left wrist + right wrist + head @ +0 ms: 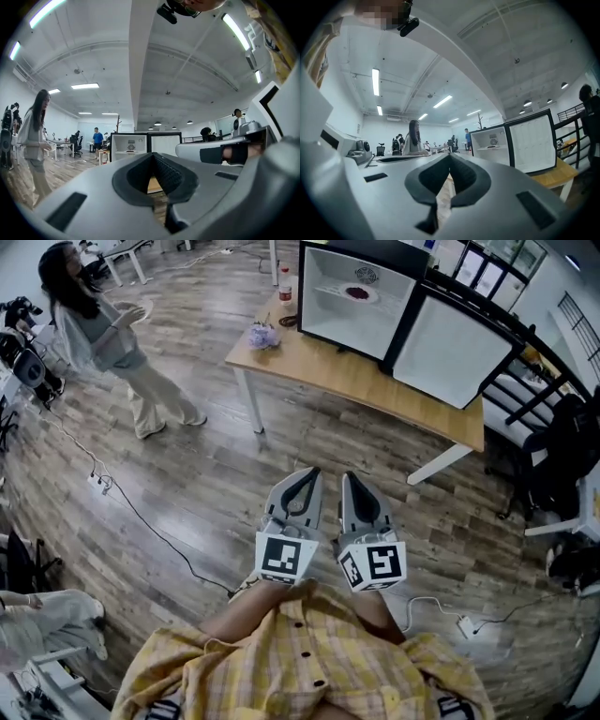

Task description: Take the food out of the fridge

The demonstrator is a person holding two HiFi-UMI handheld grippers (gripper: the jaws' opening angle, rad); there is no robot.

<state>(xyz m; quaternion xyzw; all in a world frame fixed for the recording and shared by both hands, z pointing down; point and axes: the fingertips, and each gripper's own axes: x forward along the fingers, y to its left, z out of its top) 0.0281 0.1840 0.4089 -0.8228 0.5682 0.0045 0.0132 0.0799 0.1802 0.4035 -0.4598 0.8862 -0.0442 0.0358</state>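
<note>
Left gripper (303, 474) and right gripper (352, 480), both closed on nothing, hang side by side over bare floor (309, 432). Past the counter (375, 381) edge, the food (359, 293) sits inside the fridge (328, 315), whose door (450, 348) stands wide open.

Food (359, 293) in fridge (328, 322): tiny, indistinct dark blob.

- Wood floor (309, 442) lies open from here up to the table (375, 381) edge.
- Fridge (328, 320) mouth stands open; a shelf carrying a plate (359, 293) crosses the cavity.
- Fridge door (450, 348) is swung out right and walls that side.
- Bottle (285, 285) stands just left of the fridge.
- Person (112, 343) and floor cable (141, 512) are well off left.
</note>
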